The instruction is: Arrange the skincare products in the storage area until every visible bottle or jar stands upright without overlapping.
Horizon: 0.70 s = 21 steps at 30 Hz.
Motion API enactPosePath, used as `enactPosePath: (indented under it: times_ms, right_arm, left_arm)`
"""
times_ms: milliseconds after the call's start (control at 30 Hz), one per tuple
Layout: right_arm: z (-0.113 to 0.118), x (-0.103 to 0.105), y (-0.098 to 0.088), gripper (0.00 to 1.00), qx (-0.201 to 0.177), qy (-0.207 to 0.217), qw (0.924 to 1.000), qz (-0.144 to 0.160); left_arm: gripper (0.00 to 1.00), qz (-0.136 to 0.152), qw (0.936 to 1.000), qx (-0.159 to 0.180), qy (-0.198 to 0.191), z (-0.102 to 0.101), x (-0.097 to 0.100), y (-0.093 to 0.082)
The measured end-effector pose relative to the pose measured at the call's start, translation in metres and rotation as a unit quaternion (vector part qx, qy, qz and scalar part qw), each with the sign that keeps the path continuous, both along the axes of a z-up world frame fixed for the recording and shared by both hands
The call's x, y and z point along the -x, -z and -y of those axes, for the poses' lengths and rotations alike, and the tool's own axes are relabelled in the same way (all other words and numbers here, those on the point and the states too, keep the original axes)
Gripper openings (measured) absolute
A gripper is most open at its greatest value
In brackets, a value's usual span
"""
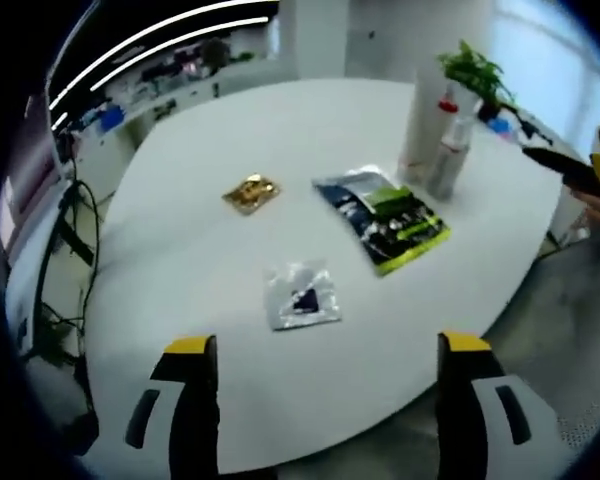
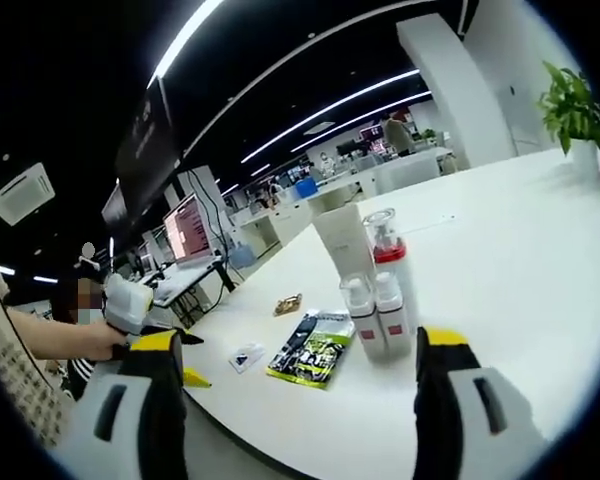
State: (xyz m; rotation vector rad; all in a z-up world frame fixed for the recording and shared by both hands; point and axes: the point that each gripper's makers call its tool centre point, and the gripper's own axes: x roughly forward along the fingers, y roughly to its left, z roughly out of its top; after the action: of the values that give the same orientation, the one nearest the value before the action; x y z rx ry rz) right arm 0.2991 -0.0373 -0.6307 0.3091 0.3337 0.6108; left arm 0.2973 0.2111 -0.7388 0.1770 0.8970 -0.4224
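Approach step: right gripper [image 2: 295,400], jaws spread, faces the apparently upright bottles [image 2: 378,300] just ahead; next, advance.

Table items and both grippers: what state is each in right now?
Left gripper: open, holding nothing.
Right gripper: open, holding nothing.
Red-collared pump bottle: upright.
Two small bottles: upright, side by side.
White carton: upright behind the bottles.
Green-black pouch: lying flat.
Silver sachet: lying flat.
Gold sachet: lying flat.
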Motion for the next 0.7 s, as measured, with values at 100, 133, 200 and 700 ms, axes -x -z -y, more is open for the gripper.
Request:
enactPosePath:
  times_ms: [100,133,200,700]
  right_arm:
    - [0.000,0.000,0.001,0.97,0.000,0.000,1.0000,-0.002]
    - [0.001,-0.001,0.001,0.96,0.002,0.000,1.0000,-0.002]
    - [0.001,-0.001,0.000,0.96,-0.003,0.001,1.0000,-0.002]
    - [0.008,-0.007,0.000,0.95,-0.014,0.013,0.9998,-0.001]
  left_arm:
    - [0.83,-0.011,0.9999,-0.006,0.002,0.000,-0.005,0.004]
    - [0.80,-0.012,0.9999,-0.008,0.007,0.001,-0.008,0.006]
    - [0.72,-0.016,0.9998,-0.007,0.009,0.003,-0.014,0.008]
    - [0.53,-0.077,0.9948,-0.056,0.035,0.007,-0.044,0.034]
